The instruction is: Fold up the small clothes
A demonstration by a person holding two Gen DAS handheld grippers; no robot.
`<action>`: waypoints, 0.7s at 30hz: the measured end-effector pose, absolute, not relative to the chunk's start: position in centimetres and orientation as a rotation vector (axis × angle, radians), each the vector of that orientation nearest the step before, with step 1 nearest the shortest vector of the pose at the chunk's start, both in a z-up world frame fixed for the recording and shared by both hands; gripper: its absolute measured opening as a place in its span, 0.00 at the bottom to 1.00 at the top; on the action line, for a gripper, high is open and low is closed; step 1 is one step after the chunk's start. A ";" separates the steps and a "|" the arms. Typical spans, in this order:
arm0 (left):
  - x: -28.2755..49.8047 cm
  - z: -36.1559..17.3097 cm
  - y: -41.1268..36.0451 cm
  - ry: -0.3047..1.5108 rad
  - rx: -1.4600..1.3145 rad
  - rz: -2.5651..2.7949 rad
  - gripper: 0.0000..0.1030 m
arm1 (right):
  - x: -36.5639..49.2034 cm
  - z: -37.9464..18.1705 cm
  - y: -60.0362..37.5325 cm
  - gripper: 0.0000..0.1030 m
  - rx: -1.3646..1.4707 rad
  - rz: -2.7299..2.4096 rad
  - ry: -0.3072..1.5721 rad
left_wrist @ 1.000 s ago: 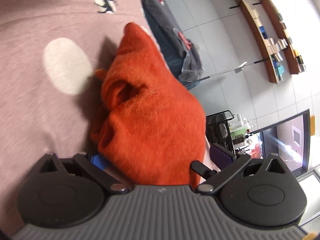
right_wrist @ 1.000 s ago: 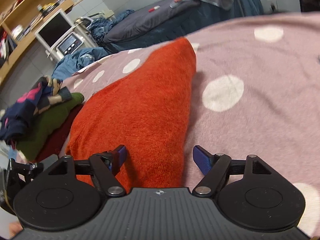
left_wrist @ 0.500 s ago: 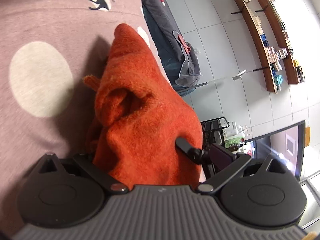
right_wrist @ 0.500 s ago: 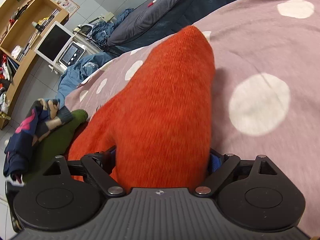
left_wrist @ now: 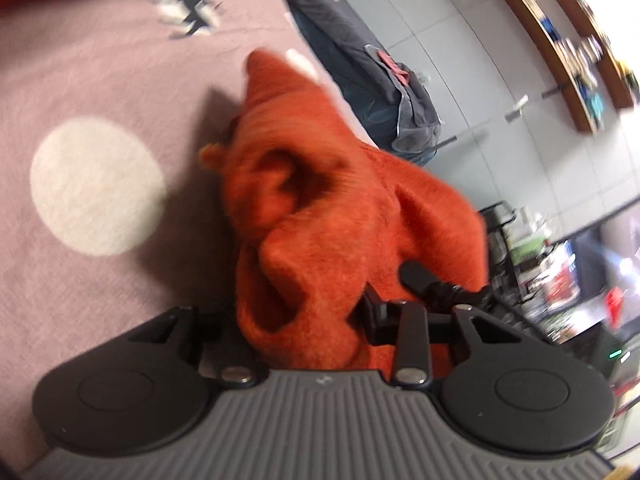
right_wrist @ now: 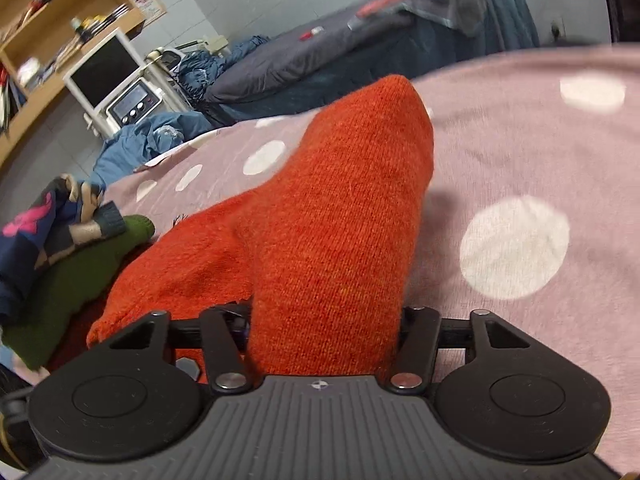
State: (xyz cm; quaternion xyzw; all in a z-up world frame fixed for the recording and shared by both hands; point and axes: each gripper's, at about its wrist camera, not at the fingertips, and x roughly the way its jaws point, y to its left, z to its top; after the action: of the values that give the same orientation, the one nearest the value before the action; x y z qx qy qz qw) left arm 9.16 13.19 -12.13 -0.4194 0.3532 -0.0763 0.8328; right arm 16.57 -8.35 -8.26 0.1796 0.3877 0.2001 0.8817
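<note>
The orange knit (left_wrist: 340,216) lies bunched on a pink blanket (left_wrist: 92,76) with white dots, its long axis running straight away from both tools to a narrow rounded tip (right_wrist: 400,100) at the far end. The wide near end sits in the tools.

The left tool (left_wrist: 308,316) has just been closing, and its jaws are now drawn in, pinching a gathered fold of the knit's near edge; the cloth puckers into ridges ahead of it.

The right tool (right_wrist: 324,332) has also just been closing a little. Its jaws stand wide, with a thick band of the knit filling the whole gap between them and pressed at both sides.

Left of the knit in the right view, a green garment (right_wrist: 76,268) lies under a dark patterned one (right_wrist: 36,224).
</note>
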 end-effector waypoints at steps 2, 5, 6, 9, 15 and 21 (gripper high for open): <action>9.0 -10.9 12.2 0.740 -0.824 -0.182 0.33 | 15.7 -7.0 -8.3 0.84 0.335 0.419 0.779; 9.0 -8.8 9.9 0.736 -0.751 -0.227 0.33 | 14.5 -4.9 -9.1 0.83 0.270 0.404 0.726; 9.0 -8.1 8.8 0.735 -0.718 -0.247 0.32 | 14.1 -4.3 -9.6 0.83 0.245 0.402 0.706; 8.2 -5.5 4.8 0.727 -0.581 -0.331 0.31 | 12.2 -2.0 -11.9 0.82 0.172 0.382 0.635; 6.5 -0.2 -4.7 0.689 -0.411 -0.543 0.21 | 7.5 2.8 -18.6 0.82 0.144 0.268 0.552; 4.1 5.2 -14.5 0.631 -0.303 -0.742 0.21 | 1.2 7.0 -26.1 0.81 0.118 0.163 0.480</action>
State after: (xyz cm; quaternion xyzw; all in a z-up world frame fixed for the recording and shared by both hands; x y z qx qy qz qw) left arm 4.09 -14.53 5.20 -0.1452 0.3020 -0.3552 0.8727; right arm 1.15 -26.14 7.05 0.0582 0.2374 0.0804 0.9663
